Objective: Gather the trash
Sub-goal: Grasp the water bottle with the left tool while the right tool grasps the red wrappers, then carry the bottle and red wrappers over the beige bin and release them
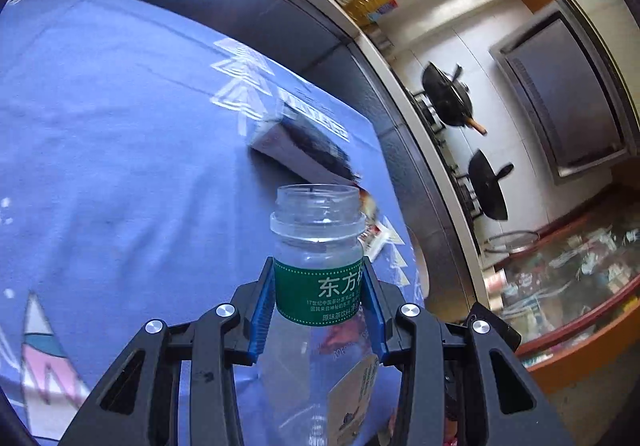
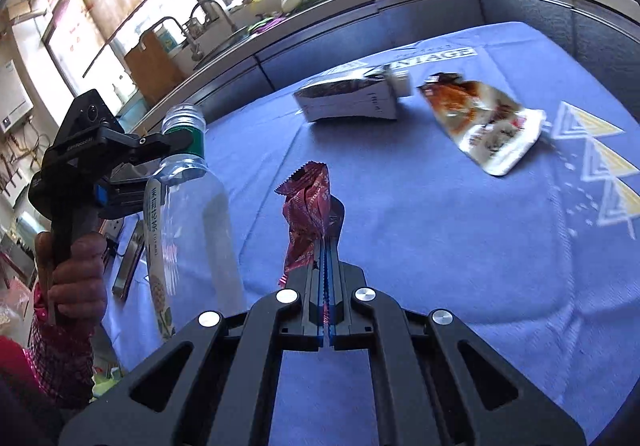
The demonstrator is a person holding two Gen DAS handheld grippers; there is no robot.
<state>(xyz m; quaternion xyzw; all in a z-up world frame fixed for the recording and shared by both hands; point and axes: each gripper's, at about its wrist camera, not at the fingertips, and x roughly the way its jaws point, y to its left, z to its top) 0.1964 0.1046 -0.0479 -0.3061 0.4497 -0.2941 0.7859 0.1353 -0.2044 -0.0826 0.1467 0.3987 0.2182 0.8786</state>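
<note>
Above blue-clothed bench: left gripper clamped on capless bottle; right gripper pinching red wrapper by its edge. Risk: wrapper slipping free.

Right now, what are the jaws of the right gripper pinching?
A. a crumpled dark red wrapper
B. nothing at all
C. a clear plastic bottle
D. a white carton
A: in the right wrist view the right gripper has its jaws shut on a crumpled dark red wrapper; the clear bottle is in the left gripper.
</note>
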